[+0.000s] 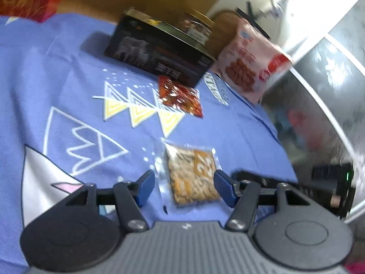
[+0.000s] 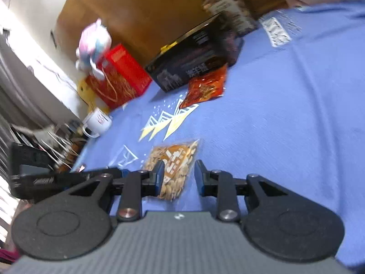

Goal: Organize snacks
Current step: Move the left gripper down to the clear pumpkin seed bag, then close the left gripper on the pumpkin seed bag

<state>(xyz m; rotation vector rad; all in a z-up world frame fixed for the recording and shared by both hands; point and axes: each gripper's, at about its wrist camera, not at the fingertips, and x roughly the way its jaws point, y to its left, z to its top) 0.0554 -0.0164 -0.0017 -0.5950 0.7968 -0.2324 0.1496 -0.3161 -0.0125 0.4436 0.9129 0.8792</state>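
From my left gripper (image 1: 184,187) I see its jaws standing apart with the peanut packet (image 1: 192,177) lying flat between them on the blue cloth (image 1: 68,73), untouched; a red packet (image 1: 180,97) lies farther in, by the black box (image 1: 159,50); from my right gripper (image 2: 179,177), jaws are apart over the same peanut packet (image 2: 174,166), gripping nothing.

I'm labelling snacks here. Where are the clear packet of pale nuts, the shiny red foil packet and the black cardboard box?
Clear packet of pale nuts (image 1: 192,175), left wrist view, packet's middle.
Shiny red foil packet (image 1: 180,96), left wrist view, centre.
Black cardboard box (image 1: 157,52), left wrist view, front face.
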